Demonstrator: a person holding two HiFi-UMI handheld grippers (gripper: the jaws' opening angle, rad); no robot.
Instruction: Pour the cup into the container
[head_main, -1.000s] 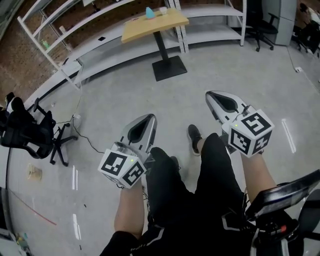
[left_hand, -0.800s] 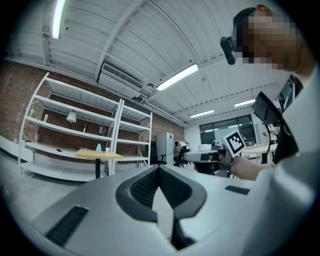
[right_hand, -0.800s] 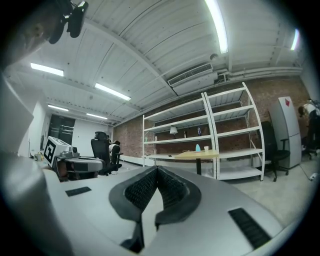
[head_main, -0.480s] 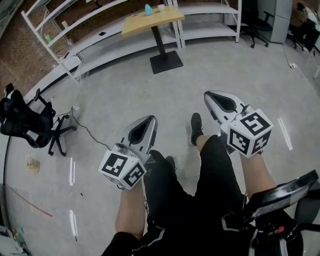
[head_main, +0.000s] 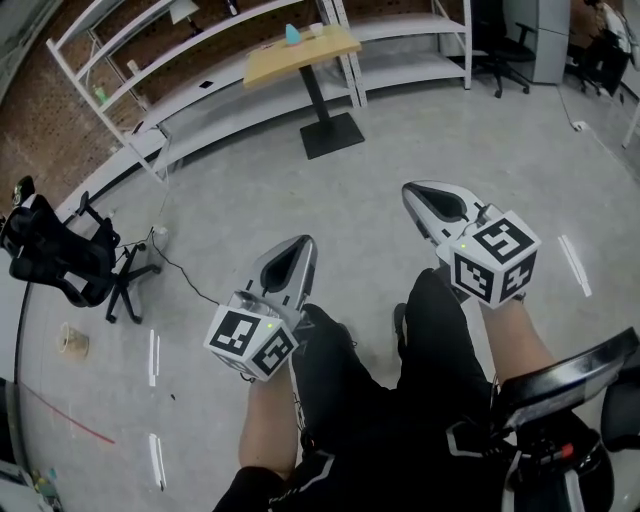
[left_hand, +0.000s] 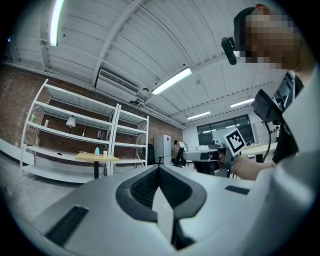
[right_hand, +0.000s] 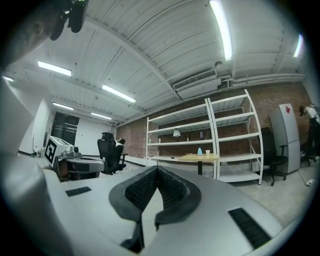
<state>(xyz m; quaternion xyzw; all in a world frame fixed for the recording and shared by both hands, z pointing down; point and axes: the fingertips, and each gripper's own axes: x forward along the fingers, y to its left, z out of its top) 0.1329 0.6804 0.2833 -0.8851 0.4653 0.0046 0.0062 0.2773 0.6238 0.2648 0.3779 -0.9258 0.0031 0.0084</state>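
On the table (head_main: 290, 62) far across the floor, the white cup (head_main: 316, 29) stands beside a blue object (head_main: 292, 34); one stride on, left gripper (head_main: 297, 243) and right gripper (head_main: 412, 190), both clenched empty, remain well short of it.

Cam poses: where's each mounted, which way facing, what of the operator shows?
Head view: on the person's head, steeply down at the floor; shows legs, left gripper, right gripper.
Left gripper view: on the left gripper, level along its shut jaws toward shelves; right hand and right gripper at right.
Right gripper view: on the right gripper, level along shut jaws; left gripper at left.
Shared: all three see the wooden table.
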